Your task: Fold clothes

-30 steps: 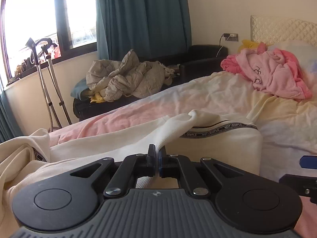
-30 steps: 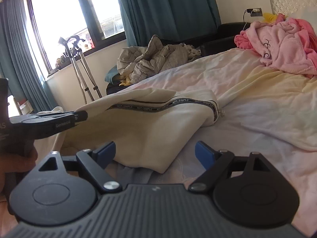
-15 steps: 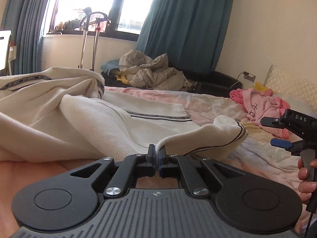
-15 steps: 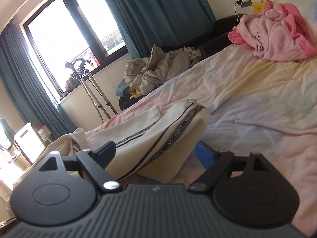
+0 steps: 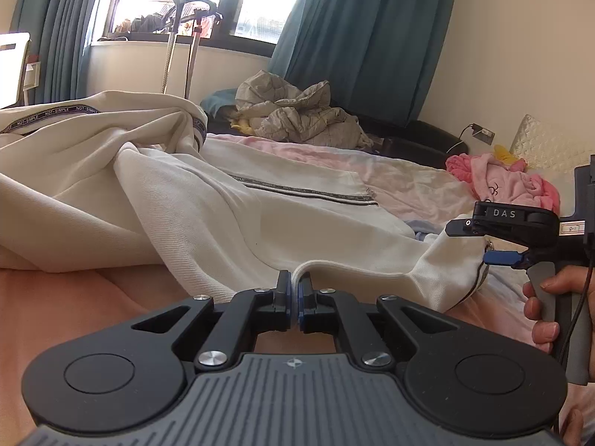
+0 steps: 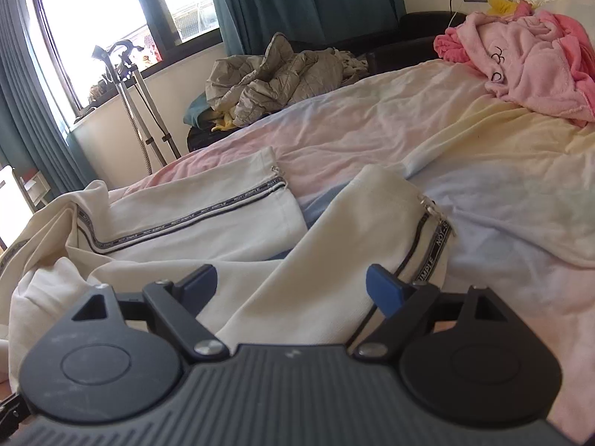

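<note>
Cream track pants [image 5: 230, 200] sprawl unfolded across bed [image 6: 427, 122], legs splayed. Left gripper [image 5: 293, 295] pinches fabric fold; right gripper [image 6: 293, 286] gapes wide over leg cuff, lower centre. Folding barely begun.

The bed [image 6: 427, 137] wears a rumpled sheet in washed-out pink, yellow and pale blue. Cream track trousers [image 6: 334, 260] with a dark lettered side stripe lie directly on it near the foot end, both legs stretched toward the middle of the bed, their zipped cuffs apart with a strip of blue sheet showing between them. The waist end is bunched up toward the bed's window-side edge [image 5: 93, 141]. At the head end, against the quilted headboard [image 5: 546, 141], a crumpled pink fleece garment [image 6: 531, 59] lies in a heap, well apart from the trousers.
</note>
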A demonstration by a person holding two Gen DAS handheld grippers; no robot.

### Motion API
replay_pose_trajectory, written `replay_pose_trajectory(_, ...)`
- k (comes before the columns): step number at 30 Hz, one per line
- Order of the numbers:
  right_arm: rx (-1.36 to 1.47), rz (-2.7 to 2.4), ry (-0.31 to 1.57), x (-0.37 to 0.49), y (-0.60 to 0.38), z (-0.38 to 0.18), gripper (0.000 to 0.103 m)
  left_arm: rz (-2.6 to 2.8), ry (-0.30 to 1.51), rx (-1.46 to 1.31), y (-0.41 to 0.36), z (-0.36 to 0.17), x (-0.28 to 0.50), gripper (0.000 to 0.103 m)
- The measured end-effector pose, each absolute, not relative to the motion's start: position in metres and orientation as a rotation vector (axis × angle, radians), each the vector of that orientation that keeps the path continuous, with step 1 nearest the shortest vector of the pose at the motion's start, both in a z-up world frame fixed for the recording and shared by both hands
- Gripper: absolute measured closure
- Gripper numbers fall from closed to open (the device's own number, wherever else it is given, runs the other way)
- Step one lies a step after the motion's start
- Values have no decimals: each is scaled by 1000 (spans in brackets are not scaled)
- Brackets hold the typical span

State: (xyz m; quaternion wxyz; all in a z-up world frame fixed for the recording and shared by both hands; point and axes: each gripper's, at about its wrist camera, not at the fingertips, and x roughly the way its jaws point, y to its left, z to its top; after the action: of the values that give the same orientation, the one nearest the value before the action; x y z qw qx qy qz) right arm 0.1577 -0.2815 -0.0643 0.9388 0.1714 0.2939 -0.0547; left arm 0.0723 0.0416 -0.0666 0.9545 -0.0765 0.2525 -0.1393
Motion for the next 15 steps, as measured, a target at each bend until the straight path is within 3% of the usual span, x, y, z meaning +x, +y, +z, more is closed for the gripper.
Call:
replay_pose_trajectory(7, 282, -310, 731, 221, -288, -88, 14, -333, 458, -200, 48, -70, 76, 99)
replay_pose_trajectory(9, 276, -355, 757, 233, -293, -93, 22, -371, 416, -229, 51, -69, 75, 99)
replay_pose_trajectory(10, 285, -373, 766, 237, -296, -95, 42, -382, 410, -237, 52, -69, 76, 98)
replay_pose_trajectory(11, 322, -379, 766, 237, -300, -95, 72, -392, 404, -245, 53, -70, 77, 98)
replay_pose_trajectory(12, 360, -385, 766, 237, -304, -95, 88, -396, 408, -254, 54, -72, 79, 98)
replay_pose_trajectory(13, 392, -394, 761, 236, -307, -93, 98, -395, 418, -263, 56, -74, 82, 98)
replay_pose_trajectory(15, 388, -404, 704, 233, -306, -76, 99, -388, 440, -281, 59, -78, 87, 98)
